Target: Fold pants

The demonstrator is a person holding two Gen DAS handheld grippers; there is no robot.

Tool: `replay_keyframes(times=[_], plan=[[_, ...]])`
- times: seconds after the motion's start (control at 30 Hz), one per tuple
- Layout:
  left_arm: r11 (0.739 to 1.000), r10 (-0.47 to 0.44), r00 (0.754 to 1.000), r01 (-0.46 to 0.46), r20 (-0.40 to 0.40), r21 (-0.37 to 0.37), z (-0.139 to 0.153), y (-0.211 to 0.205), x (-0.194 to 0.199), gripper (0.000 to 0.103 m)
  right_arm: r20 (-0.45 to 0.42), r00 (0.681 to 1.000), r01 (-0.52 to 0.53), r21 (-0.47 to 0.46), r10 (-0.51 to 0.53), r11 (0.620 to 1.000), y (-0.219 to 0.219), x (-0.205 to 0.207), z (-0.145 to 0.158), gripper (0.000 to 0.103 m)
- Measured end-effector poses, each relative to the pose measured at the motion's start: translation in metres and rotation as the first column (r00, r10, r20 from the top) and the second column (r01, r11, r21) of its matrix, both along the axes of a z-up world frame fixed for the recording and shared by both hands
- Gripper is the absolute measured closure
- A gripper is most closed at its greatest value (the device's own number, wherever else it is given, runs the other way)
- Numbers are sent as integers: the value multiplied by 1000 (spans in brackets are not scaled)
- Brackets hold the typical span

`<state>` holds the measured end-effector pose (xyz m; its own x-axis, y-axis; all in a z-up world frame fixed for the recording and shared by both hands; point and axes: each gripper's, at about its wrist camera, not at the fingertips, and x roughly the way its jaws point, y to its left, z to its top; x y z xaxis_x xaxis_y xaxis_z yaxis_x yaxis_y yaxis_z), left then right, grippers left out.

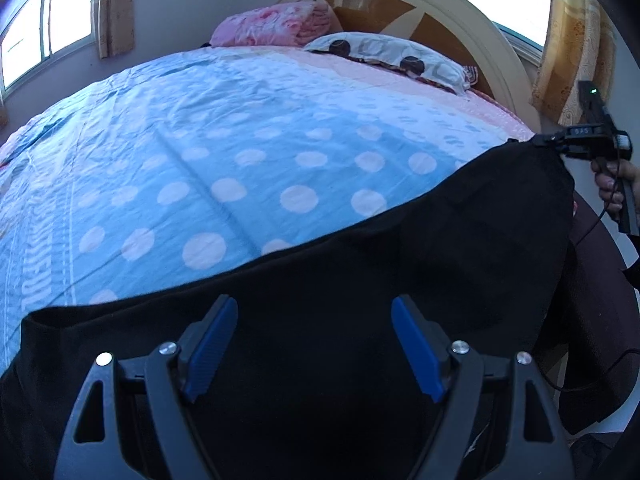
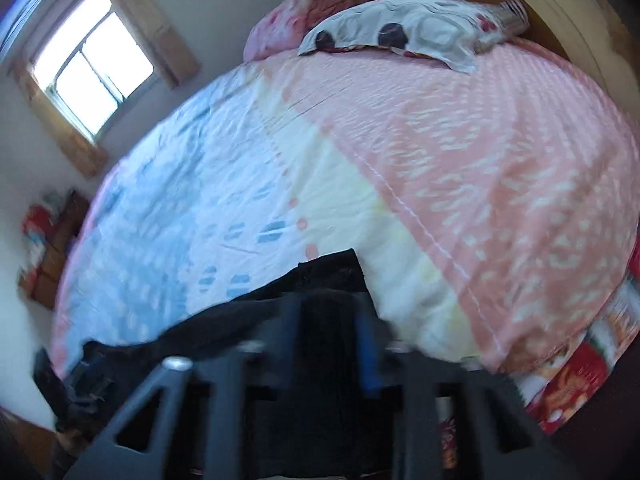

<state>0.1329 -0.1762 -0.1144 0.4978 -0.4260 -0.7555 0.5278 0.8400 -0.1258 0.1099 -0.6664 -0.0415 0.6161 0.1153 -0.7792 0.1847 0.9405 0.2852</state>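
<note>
Black pants (image 1: 360, 280) lie stretched along the near edge of the bed (image 1: 224, 152), directly beneath the left gripper (image 1: 314, 344), whose blue pads stand wide apart with nothing between them. At the far right the right gripper (image 1: 538, 142) is clamped on a corner of the pants, held by a hand (image 1: 612, 184).

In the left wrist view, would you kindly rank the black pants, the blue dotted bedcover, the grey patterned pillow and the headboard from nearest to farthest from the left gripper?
1. Black pants: directly under and ahead of the left gripper.
2. Blue dotted bedcover: beyond the pants' far edge.
3. Grey patterned pillow: at the bed's far end, slightly right.
4. Headboard: behind the pillow.
</note>
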Motion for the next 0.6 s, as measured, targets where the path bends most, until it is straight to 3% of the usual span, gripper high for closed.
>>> replay_keyframes(times=[0.2,0.3,0.33,0.37,0.43,0.5,0.6], plan=[[1000,-10,1000,10,-5,12,-7,-5,2,21,193,981,-14,-25,19,1000,10,-17,24,90],[1000,-13,1000,13,-4,4,-7,-9,2,21,80,997,3,-119,7,993,7,-3,0,89],[1000,-16,1000,16,-4,2,-7,-9,1,21,33,999,26,-121,-22,992,1,1,-14,80],[1000,-23,1000,23,-3,1,-7,-10,-1,21,39,998,47,-119,-43,992,-2,0,-16,65],[999,-33,999,33,2,-2,-4,-11,-4,21,94,992,90,-125,-79,988,-9,-12,-8,51],[999,-45,999,45,18,-2,0,-13,-8,21,124,983,153,-136,-136,979,-15,-27,2,50],[998,-68,997,69,47,-13,5,-18,-14,19,145,970,196,11,-196,980,-27,-62,10,50]])
